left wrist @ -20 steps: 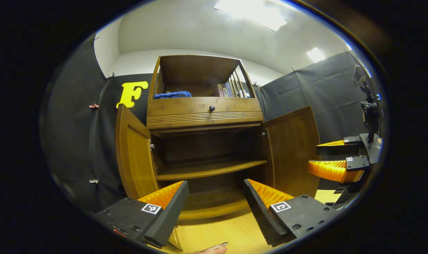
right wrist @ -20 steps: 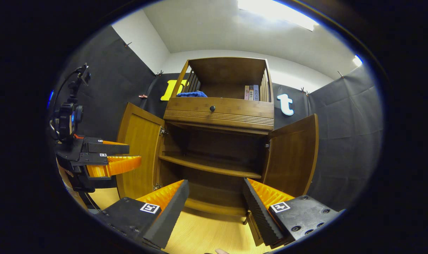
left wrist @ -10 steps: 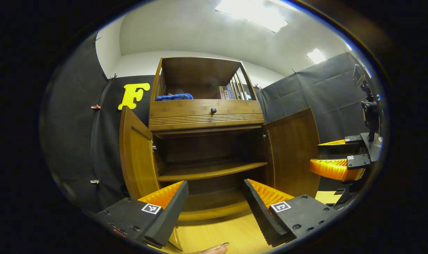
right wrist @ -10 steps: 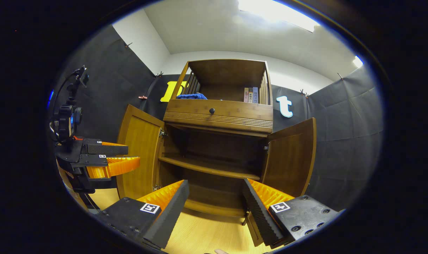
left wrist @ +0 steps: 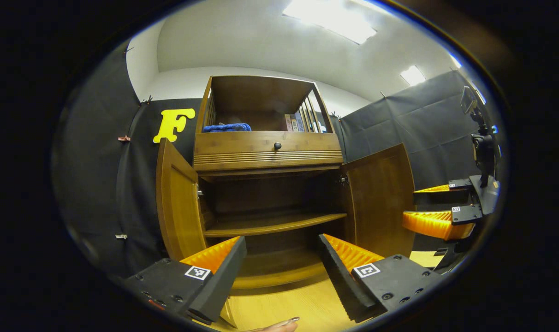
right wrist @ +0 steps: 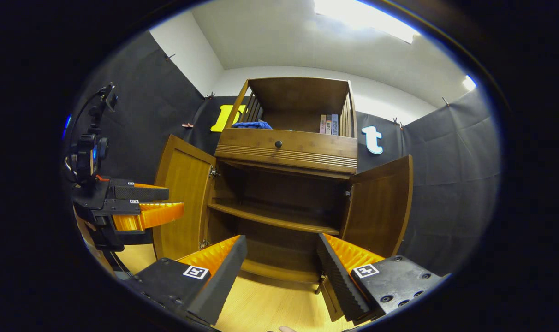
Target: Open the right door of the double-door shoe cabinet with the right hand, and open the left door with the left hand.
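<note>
The shoe cabinet [right wrist: 284,184] stands straight ahead on the wooden floor [right wrist: 270,309], with the left door [right wrist: 182,198] and the right door [right wrist: 381,207] both swung wide, showing bare shelves inside. The left gripper [left wrist: 282,267] hovers in front of the opening, its fingers apart and holding nothing. The right gripper [right wrist: 282,267] does the same, fingers apart and empty, clear of the doors. Judging by this, both opening steps look finished. The next move likely calls for nothing more than drawing both grippers back without knocking either door.
</note>
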Demonstrator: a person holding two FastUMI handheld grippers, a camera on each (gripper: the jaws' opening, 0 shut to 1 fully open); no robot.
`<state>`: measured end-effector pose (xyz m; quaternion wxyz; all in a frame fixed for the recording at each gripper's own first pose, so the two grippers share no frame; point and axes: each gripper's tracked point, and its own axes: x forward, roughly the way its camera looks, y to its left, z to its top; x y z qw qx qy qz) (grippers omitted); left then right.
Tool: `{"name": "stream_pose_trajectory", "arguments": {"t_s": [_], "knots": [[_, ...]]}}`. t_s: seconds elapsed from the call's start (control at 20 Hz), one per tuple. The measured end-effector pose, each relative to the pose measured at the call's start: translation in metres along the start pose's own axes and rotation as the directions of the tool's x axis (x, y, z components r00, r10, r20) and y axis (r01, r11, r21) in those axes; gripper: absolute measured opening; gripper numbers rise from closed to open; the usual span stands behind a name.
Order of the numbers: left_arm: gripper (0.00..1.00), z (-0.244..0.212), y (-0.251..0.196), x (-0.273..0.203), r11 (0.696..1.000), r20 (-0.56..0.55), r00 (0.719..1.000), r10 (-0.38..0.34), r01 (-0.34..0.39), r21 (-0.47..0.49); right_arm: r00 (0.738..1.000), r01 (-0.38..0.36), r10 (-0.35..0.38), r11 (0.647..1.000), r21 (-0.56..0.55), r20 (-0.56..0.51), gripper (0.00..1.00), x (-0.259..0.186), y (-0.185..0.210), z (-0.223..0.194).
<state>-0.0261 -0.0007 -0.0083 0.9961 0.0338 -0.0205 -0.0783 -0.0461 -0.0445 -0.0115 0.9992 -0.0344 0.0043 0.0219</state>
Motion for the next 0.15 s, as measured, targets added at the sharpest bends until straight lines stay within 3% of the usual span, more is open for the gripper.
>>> {"name": "stream_pose_trajectory", "arguments": {"t_s": [0.15], "knots": [[0.96,-0.0028,0.005,-0.0013,1.0,-0.004,1.0,0.015,-0.015,0.005,1.0,-0.007,0.007,1.0,0.007,-0.003,0.97,0.0005,0.0008,-0.0005]]}}
